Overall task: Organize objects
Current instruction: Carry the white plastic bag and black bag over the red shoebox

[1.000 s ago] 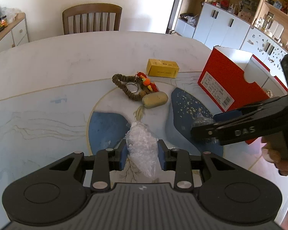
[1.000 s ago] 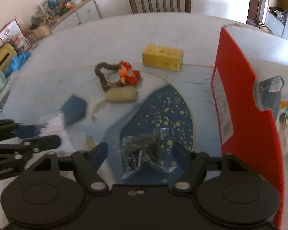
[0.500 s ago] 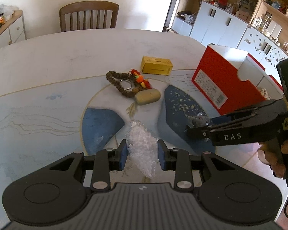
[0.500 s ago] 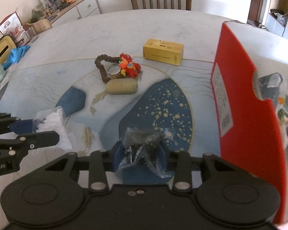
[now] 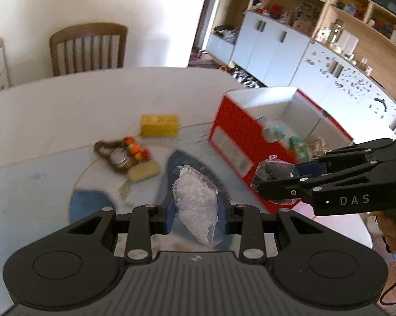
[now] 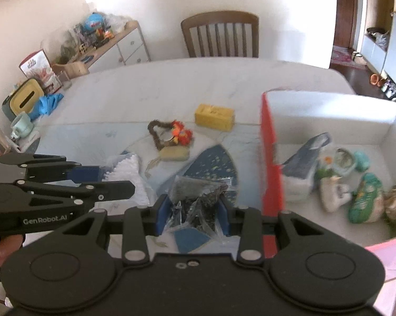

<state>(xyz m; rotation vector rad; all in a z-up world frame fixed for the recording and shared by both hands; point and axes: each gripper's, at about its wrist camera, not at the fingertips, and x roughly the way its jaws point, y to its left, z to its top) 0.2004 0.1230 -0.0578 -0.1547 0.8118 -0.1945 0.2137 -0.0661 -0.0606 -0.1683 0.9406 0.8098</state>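
I had the clear bag of white bits (image 5: 195,205) pinched between the blue pads of my left tongs (image 5: 196,208), lifted off the bench (image 5: 66,110) and hanging above its blue-patterned middle. The bag of dark bits (image 6: 198,200) sat clamped the same way in my right tongs (image 6: 192,210), its crumpled plastic bulging forward past the pads. From the left wrist view the right tongs (image 5: 279,181) reached in from the right with that dark bag (image 5: 274,171) held up just in front of the red wall of the open box (image 5: 240,142). From the right wrist view the left tongs (image 6: 113,179) came in from the left, the white bag (image 6: 129,176) showing at their tips.

The red box (image 6: 269,158) stood at the right side of the bench, white inside, with a blue-grey pouch (image 6: 303,168), a green packet (image 6: 366,200), a teal piece (image 6: 361,160) and other small things lying in it. Farther out on the bench lay a yellow carton (image 6: 215,117), and nearer to me a brown braided loop with an orange-red charm (image 6: 171,134) touching a tan pouch (image 6: 174,154). A wooden chair (image 6: 220,35) stood at the far edge, and a sideboard (image 6: 119,47) crowded with clutter ran along the wall to the left
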